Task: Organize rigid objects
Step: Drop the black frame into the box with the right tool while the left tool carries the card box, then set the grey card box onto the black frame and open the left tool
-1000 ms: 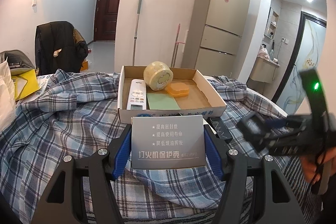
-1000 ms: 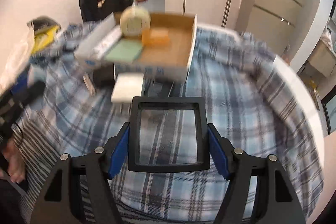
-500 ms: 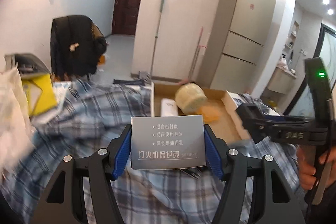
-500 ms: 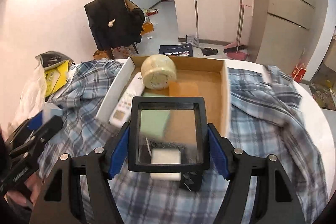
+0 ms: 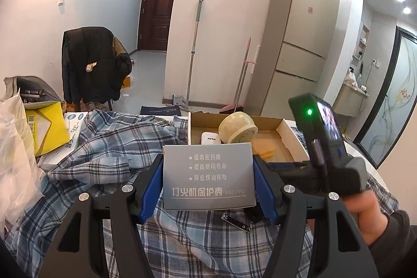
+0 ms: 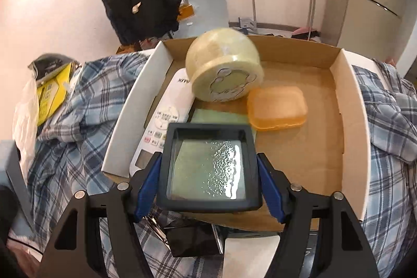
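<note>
Gripping a black-framed lens, the right claw hangs over the cardboard tray.

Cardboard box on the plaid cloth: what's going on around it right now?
A person is sorting items into the cardboard box. The right tool grips a black-framed clear tray over the box, above the green pad. The left tool holds a grey carton short of the box. Inside lie a tape roll, remote and orange case.

We log two black plastic two-finger grippers: blue ribbed pads, silver screws, one dark knit sleeve at four o'clock.
</note>
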`<state>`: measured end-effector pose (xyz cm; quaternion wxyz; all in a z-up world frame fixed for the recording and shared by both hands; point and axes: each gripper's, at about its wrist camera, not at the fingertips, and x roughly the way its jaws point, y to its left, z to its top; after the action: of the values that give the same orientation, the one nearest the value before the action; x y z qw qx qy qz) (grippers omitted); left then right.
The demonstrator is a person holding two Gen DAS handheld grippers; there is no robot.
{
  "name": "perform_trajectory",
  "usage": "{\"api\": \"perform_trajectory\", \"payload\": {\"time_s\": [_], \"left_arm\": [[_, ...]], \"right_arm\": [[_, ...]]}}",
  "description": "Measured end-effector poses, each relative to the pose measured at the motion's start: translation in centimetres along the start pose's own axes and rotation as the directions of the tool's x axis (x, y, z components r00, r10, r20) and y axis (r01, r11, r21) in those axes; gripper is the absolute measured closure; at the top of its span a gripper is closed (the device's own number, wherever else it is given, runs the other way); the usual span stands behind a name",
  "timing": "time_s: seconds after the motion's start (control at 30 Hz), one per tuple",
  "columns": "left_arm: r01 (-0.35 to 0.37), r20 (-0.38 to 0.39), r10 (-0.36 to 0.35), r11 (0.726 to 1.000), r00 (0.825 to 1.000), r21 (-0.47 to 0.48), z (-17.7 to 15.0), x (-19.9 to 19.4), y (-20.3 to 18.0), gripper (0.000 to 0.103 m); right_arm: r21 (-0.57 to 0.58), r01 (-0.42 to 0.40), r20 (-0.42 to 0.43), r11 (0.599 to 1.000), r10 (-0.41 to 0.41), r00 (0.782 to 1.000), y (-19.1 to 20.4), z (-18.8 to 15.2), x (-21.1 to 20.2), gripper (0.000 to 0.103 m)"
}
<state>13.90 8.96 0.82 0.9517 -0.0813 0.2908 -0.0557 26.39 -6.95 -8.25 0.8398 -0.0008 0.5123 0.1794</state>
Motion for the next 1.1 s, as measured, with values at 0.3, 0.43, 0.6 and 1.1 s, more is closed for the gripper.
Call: {"api": "perform_trajectory", "payload": {"time_s": [0.3,0.43,0.6,1.1], "left_arm": [[-0.01,0.011,0.01,1.0,1.0,0.008,0.5,0.1,-0.6,0.037],[0.003,-0.008,-0.003,1.0,1.0,0.009,1.0,1.0,-1.5,0.037],[0.026,-0.072,-0.024,0.999,0.997,0.024,1.4,3.7,-3.6,0.037],[0.067,-0.251,-0.071,0.998,0.965,-0.021,1.1,13.2,-6.9,0.037]], "right_arm": [[0.017,-0.028,0.064,0.999,0.027,0.998,-1.9,0.2,-3.5,0.021],[0.073,-0.02,0.187,0.997,0.006,0.982,-4.3,0.7,-7.2,0.017],[0.122,-0.016,0.239,0.992,-0.013,0.971,-7.3,1.5,-9.2,0.015],[0.266,-0.001,0.183,0.964,-0.05,0.982,-12.5,1.8,-8.0,0.016]]}}
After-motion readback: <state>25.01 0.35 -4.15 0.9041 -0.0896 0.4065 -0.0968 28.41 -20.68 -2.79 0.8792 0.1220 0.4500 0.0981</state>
